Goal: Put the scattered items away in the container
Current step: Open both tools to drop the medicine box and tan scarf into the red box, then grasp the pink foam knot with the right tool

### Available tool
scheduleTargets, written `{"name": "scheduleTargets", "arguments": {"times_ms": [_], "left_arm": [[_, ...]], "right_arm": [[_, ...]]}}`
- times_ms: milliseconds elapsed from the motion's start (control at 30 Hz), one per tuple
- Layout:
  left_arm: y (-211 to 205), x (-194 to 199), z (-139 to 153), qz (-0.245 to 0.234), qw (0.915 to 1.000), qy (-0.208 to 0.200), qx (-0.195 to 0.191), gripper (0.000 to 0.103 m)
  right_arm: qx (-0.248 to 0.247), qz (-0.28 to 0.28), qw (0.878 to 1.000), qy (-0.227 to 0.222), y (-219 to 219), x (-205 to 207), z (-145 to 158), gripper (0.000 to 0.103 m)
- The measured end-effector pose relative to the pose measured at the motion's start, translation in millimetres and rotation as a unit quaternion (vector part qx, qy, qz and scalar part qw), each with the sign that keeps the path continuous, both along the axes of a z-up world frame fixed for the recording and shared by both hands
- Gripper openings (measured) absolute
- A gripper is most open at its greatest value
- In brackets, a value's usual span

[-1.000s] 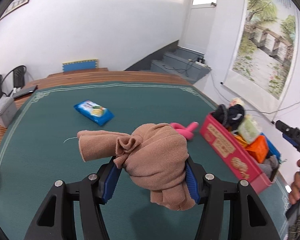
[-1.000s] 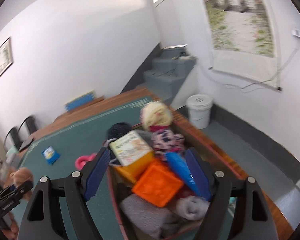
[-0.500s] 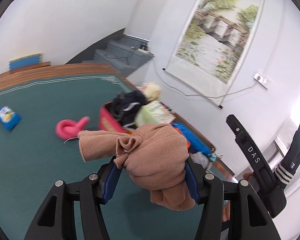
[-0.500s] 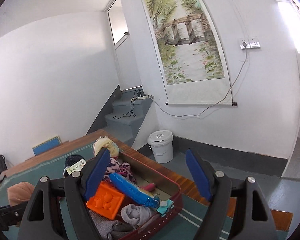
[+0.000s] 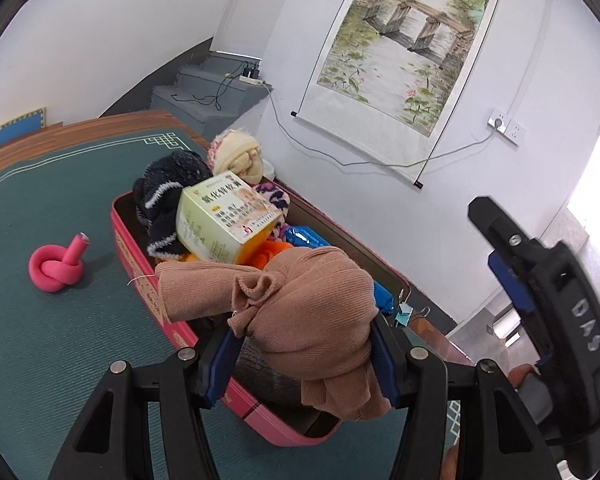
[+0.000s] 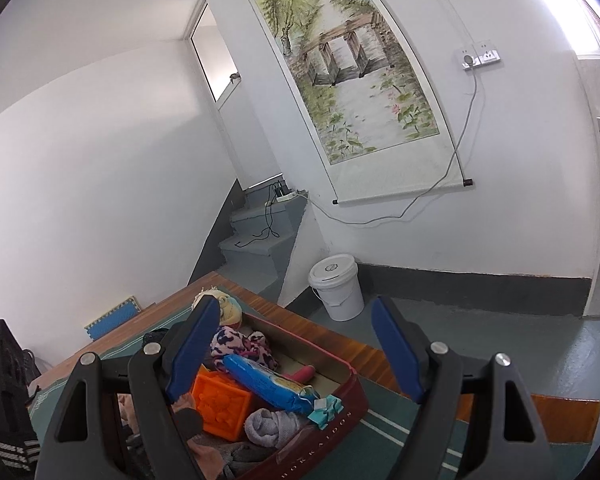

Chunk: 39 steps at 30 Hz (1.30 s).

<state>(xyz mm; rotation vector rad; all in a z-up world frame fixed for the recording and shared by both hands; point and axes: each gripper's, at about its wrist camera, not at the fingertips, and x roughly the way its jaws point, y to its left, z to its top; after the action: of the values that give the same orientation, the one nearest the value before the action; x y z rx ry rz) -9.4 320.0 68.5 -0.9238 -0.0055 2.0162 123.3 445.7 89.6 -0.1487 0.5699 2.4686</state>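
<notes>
A pink knotted toy (image 5: 58,267) lies on the green mat at nine o'clock, not yet tidied. At centre, the left gripper (image 5: 306,354) is clamped on a tan knitted sock bundle (image 5: 300,316) above the full red container (image 5: 140,276). The step looks like drop-off; next, its jaws must part. At three o'clock, the right gripper (image 6: 296,354) is spread apart and empty.

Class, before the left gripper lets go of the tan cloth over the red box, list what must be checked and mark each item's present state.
1. Left gripper holds the tan cloth firmly: ok.
2. Cloth is above the red box, not the mat: ok.
3. Room in the box for it: not ok, items are piled above the rim.
4. Right gripper open and holding nothing: ok.
5. Right gripper out of the drop path: cannot tell.
6. Table tidied: not ok, pink knot lies on the mat.
</notes>
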Motion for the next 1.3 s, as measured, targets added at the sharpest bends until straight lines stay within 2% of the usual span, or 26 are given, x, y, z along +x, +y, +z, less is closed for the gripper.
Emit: {"name": "scheduleTargets", "arguments": {"times_ms": [133,267,400,600,800,933,1100,1200,1300], "left_arm": [[2.1,-0.7,-9.7,-0.005,1.0,-0.002,-0.008,0.059],[3.9,-0.2,-11.1,-0.007,0.9996,-0.001,-0.027,0.064],[-11.0,-1.4,-3.1,0.0,0.9999,-0.01,0.007,0.086],[-56.9,4.7,20.1,0.037,0.9983,0.012,0.043,0.089],[-129.7,9.5,28.4,0.113,0.9913,0.055,0.04,0.089],[-180.5,1.1,21.9,0.175,0.9823,0.06,0.028,0.089],[-249.9,-16.8,1.6,0.266,0.9627,0.047,-0.002,0.089],[-283.2,-31.2,-13.9,0.319,0.9474,0.02,-0.019,0.089],[-315.3,-43.8,-27.4,0.365,0.9309,-0.013,-0.015,0.089]], "right_arm": [[0.002,0.004,1.0,-0.002,-2.5,-1.1,-0.6,0.081],[0.011,0.01,1.0,-0.007,-7.9,-4.1,-1.0,0.081],[0.021,0.013,1.0,-0.009,-13.2,-5.6,-1.6,0.081],[0.035,0.013,0.999,-0.012,-19.3,-6.8,-3.9,0.081],[0.087,0.009,0.996,-0.02,-40.6,-11.3,-2.9,0.081],[0.124,-0.003,0.991,-0.043,-53.2,-21.1,-5.0,0.081],[0.148,0.017,0.987,-0.066,-75.6,-28.3,6.4,0.081],[0.148,0.086,0.983,-0.066,-103.4,-33.8,23.4,0.081],[0.137,0.193,0.968,-0.085,-138.2,-56.3,32.2,0.084]]}}
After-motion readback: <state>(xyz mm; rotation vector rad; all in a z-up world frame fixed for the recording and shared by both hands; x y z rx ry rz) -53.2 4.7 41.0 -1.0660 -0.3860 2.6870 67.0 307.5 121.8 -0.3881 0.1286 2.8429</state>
